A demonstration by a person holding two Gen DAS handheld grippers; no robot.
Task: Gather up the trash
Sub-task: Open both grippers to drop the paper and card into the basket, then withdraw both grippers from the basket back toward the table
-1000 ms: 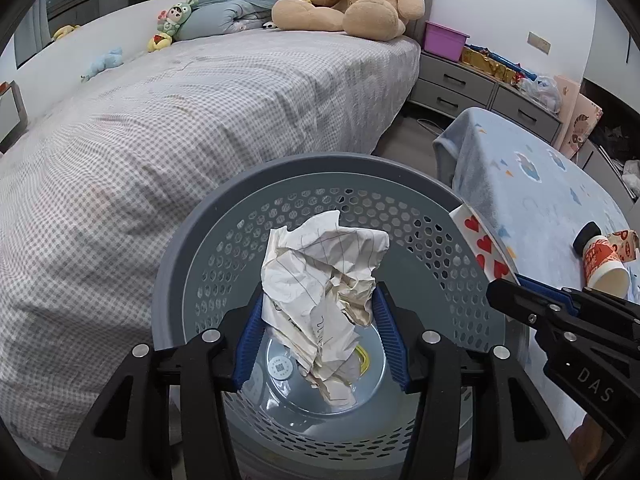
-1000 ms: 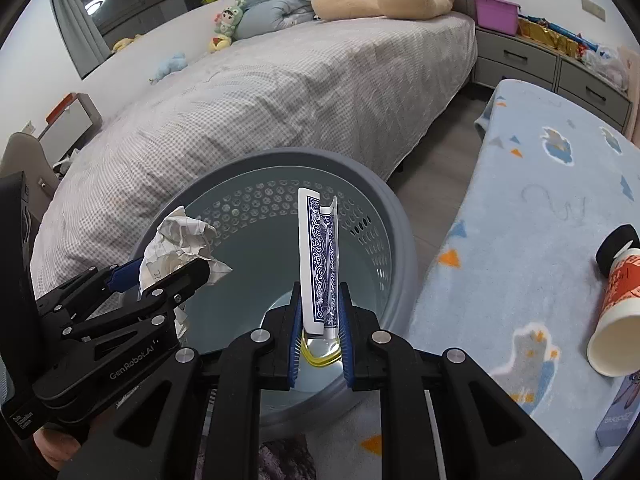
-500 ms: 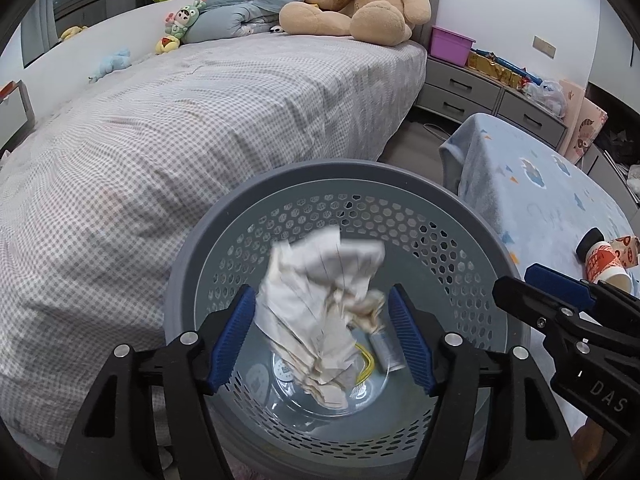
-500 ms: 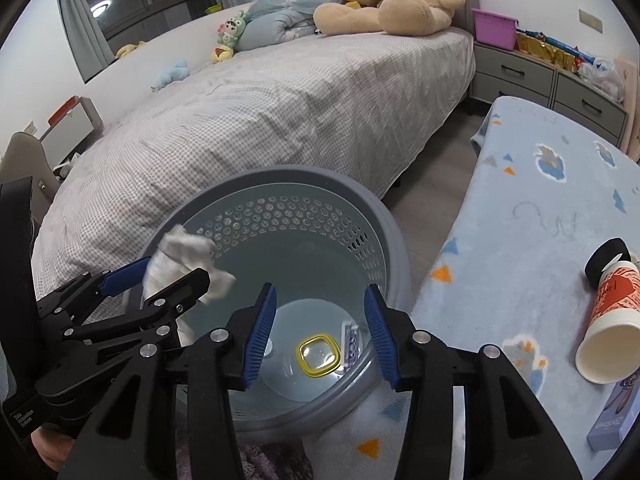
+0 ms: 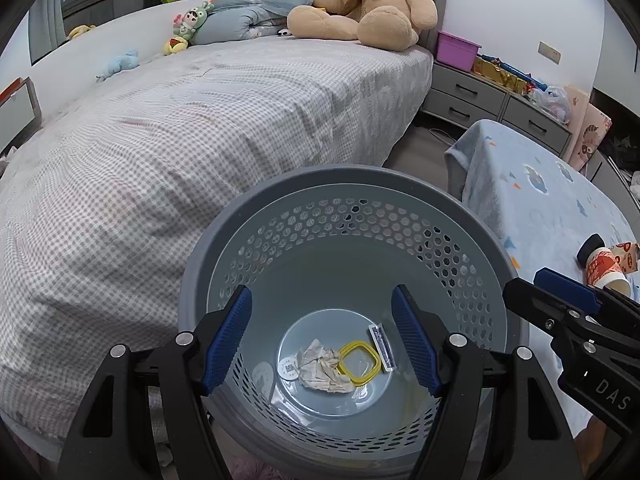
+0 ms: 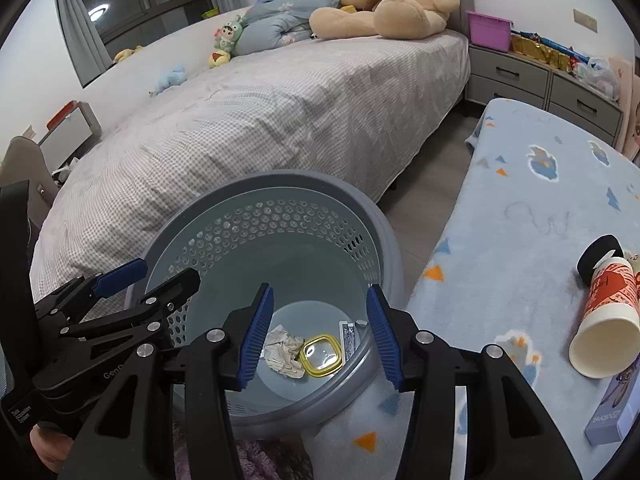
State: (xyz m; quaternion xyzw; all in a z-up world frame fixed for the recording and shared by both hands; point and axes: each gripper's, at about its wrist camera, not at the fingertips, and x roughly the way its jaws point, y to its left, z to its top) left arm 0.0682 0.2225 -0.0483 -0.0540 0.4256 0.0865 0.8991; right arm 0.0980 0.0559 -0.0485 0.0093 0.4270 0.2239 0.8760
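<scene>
A grey perforated trash basket (image 5: 352, 184) stands between bed and table; it also shows in the right wrist view (image 6: 280, 184). On its bottom lie a crumpled paper ball (image 5: 322, 366) (image 6: 282, 346), a yellow square lid (image 5: 359, 362) (image 6: 322, 360) and a card box (image 5: 382, 342) (image 6: 347, 334). My left gripper (image 5: 322, 340) is open and empty above the basket. My right gripper (image 6: 320, 332) is open and empty above it too. A red and white paper cup (image 6: 604, 312) lies on its side on the table; it also shows in the left wrist view (image 5: 604, 268).
A bed with a checked cover (image 5: 200, 128) runs along the left, with a teddy bear (image 5: 368, 4) at its head. A table with a light blue cloth (image 6: 540, 208) is at the right. A small box (image 6: 612, 412) lies near the cup. Grey drawers (image 5: 480, 96) stand behind.
Both grippers have opened. The paper ball dropped from my left gripper and the card box from my right gripper; both now lie on the basket's bottom.
</scene>
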